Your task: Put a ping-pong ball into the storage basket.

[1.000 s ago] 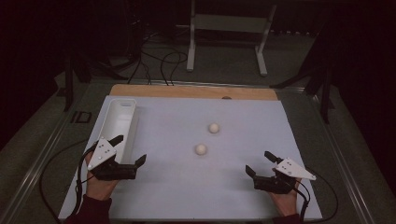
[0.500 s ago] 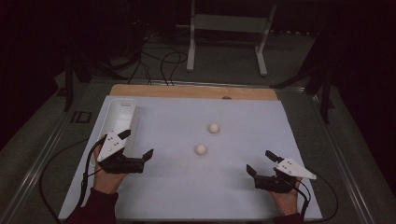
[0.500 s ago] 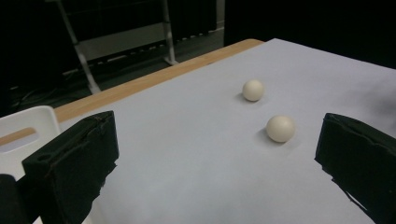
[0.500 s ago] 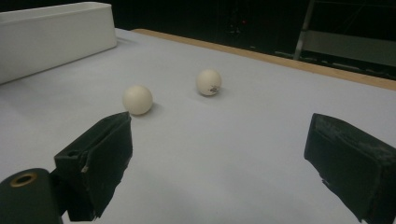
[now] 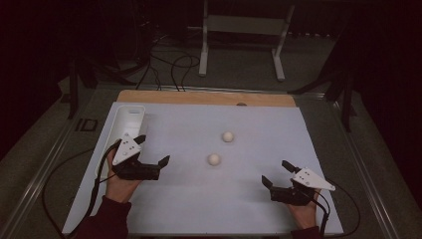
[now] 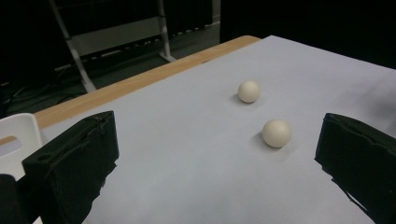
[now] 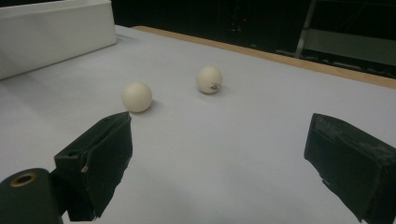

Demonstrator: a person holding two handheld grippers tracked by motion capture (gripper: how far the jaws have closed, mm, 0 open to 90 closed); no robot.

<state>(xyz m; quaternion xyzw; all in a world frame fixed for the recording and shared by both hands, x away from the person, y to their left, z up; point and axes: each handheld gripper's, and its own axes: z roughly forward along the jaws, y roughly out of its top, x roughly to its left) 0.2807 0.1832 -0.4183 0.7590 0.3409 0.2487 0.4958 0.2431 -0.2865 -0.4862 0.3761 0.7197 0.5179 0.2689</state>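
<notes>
Two cream balls lie apart on the pale blue mat point(image 5: 199, 199): a nearer ball point(image 5: 214, 159) and a farther ball point(image 5: 228, 136). My left gripper point(image 5: 153, 148) hovers open to the left of the nearer ball, with nothing between its jaws. In the left gripper view the nearer ball point(image 6: 276, 133) and farther ball point(image 6: 248, 91) sit ahead of the open left gripper point(image 6: 217, 135). My right gripper point(image 5: 276, 172) stands open near the front right, empty. In the right gripper view the nearer ball point(image 7: 137, 97) and farther ball point(image 7: 209, 80), which bears a dark mark, lie beyond the open right gripper point(image 7: 222, 130).
A long white tray point(image 5: 127, 124) lies along the mat's left edge, just behind my left hand; its wall also shows as tray point(image 7: 56, 35) and tray point(image 6: 18, 135). A wooden table edge point(image 5: 199, 97) runs along the back. Cables and a metal stand point(image 5: 239, 30) are on the floor beyond.
My left gripper has moved forward and to the right, toward the balls, still open. The right gripper and both balls have stayed about where they were.
</notes>
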